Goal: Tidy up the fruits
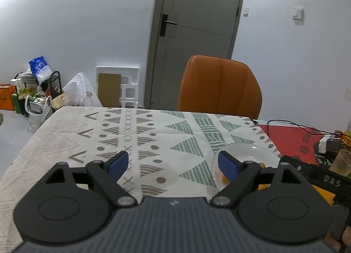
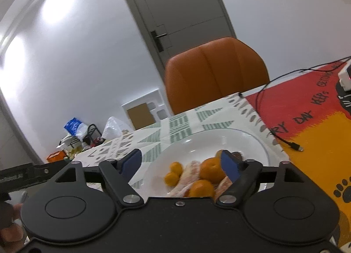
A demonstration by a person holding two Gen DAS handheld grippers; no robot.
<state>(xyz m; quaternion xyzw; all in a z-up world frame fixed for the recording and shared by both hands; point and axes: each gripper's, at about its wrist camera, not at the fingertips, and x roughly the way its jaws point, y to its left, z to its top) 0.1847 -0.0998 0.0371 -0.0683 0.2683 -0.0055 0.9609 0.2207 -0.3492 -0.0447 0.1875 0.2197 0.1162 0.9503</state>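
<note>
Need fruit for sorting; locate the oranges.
In the right wrist view, the oranges lie on the white plate, between the open right claw fingers.

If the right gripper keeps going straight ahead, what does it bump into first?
Probably the fruit: the right gripper is open and points over the white plate, with the oranges just ahead between its fingers. Depth is unclear, so it could pass above them and go on toward the orange chair.

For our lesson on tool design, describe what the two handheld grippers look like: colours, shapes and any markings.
Both are alike: the left gripper and right gripper have matte black bodies with two round discs, black linkage arms with silver pivot pins, and blue pads on the fingertips. The left's body is ribbed grey with a small logo. No cables show on either.
</note>
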